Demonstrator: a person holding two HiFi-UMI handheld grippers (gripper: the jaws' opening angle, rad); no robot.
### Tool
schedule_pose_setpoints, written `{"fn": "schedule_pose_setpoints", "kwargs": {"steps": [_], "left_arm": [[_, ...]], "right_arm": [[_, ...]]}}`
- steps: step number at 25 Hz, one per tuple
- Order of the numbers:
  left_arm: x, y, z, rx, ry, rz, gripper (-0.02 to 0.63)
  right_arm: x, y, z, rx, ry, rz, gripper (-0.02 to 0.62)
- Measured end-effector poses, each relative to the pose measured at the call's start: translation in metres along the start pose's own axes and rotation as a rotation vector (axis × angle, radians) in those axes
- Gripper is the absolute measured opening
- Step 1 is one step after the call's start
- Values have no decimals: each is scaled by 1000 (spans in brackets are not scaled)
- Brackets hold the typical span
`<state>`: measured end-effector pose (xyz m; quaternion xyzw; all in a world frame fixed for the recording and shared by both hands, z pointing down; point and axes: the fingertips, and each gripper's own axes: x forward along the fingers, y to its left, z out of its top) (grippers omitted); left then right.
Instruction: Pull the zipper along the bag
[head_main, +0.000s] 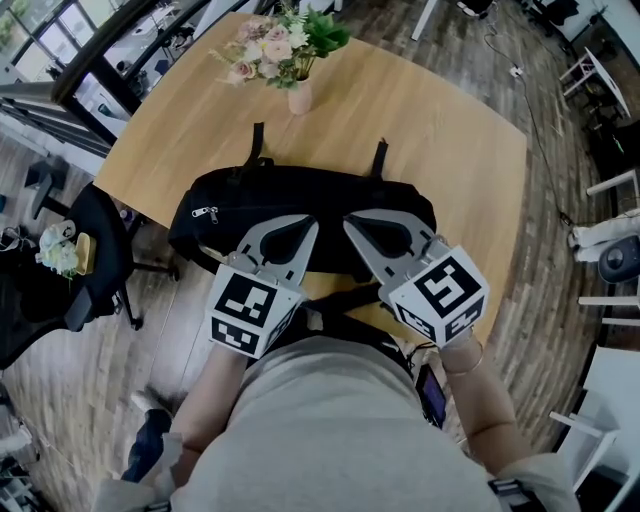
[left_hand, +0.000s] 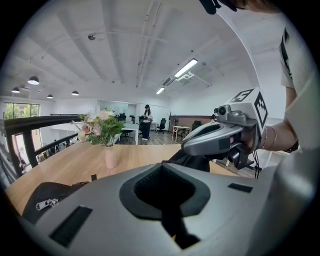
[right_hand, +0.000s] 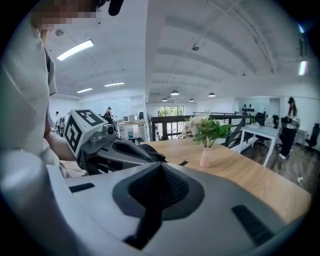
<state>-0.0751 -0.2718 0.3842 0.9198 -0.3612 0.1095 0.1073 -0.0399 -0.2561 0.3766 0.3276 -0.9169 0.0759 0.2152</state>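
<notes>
A long black bag (head_main: 300, 195) lies across the near part of the wooden table (head_main: 420, 120). Its silver zipper pull (head_main: 205, 212) hangs at the bag's left end and also shows low in the left gripper view (left_hand: 47, 203). My left gripper (head_main: 308, 224) hovers over the bag's near edge, shut with nothing in it (left_hand: 161, 165). My right gripper (head_main: 352, 222) is beside it, tips close together, also shut and empty (right_hand: 161, 165). Neither gripper touches the zipper pull. Each gripper shows in the other's view: the right (left_hand: 220, 137), the left (right_hand: 115, 150).
A pink vase of flowers (head_main: 290, 55) stands at the table's far side, behind the bag. Two black straps (head_main: 258, 140) stick out from the bag's far side. A black office chair (head_main: 90, 260) stands left of the table. My torso fills the near edge.
</notes>
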Motion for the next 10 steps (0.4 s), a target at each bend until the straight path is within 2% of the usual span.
{"fn": "schedule_pose_setpoints", "kwargs": {"steps": [10], "left_arm": [[0, 1, -4, -15, 7, -8, 17]], "right_arm": [[3, 4, 6, 17, -7, 0, 6]]}}
